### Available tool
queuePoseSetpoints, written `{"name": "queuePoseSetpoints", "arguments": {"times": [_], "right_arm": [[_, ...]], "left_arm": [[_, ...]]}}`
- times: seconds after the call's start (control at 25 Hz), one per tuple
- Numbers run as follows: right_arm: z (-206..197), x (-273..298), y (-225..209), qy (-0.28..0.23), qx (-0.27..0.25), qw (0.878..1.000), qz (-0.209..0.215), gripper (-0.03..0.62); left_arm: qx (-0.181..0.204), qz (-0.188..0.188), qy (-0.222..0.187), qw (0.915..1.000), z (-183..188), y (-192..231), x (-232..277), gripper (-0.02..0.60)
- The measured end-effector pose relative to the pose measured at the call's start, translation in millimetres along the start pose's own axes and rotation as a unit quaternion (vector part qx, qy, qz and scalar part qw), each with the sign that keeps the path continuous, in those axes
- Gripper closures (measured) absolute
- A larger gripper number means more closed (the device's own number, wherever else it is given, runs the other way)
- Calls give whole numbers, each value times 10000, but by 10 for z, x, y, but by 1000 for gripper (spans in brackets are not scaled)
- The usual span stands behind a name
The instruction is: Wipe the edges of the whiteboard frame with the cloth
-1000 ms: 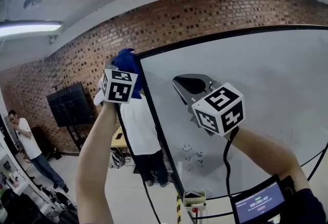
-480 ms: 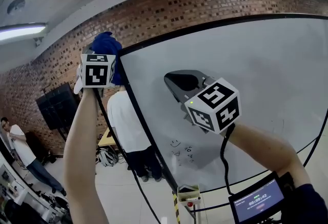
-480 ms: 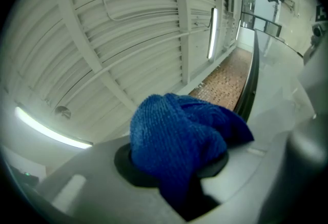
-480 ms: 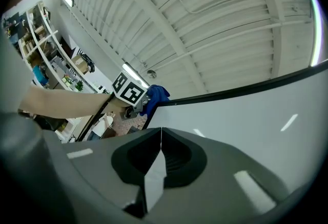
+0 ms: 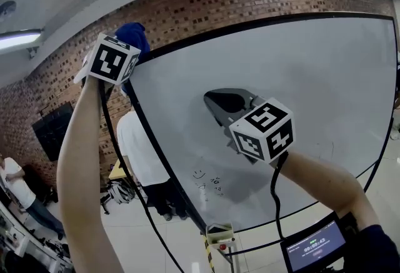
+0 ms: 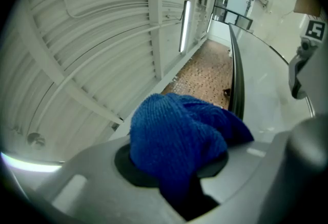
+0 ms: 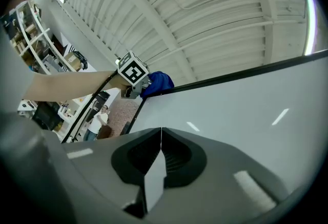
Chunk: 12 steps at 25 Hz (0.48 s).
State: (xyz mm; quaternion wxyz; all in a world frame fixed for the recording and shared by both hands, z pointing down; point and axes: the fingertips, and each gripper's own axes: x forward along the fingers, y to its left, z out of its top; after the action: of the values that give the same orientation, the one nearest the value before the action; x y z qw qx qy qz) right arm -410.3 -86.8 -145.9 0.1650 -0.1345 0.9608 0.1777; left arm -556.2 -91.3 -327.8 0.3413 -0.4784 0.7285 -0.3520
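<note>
Left gripper is up high at arm's length, its jaws part-way apart and clamped on a bunched blue cloth. The wad bulges out ahead of the tips and spreads sideways to the right, against the black whiteboard frame, right at its top-left corner in the head view. Right gripper, jaws fully together with nothing between them, hovers before the whiteboard, well apart from the cloth.
</note>
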Motion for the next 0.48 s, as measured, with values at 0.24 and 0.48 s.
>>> {"name": "queuePoseSetpoints", "arguments": {"times": [0.24, 0.48], "right_arm": [[-132, -218, -168, 55, 176, 9994, -276, 583], [-251, -477, -312, 156, 363, 9983, -436, 583]], "left_arm": [[-381, -299, -348, 9982, 340, -232, 77, 451], [-614, -345, -521, 9962, 591, -423, 61, 451]]}}
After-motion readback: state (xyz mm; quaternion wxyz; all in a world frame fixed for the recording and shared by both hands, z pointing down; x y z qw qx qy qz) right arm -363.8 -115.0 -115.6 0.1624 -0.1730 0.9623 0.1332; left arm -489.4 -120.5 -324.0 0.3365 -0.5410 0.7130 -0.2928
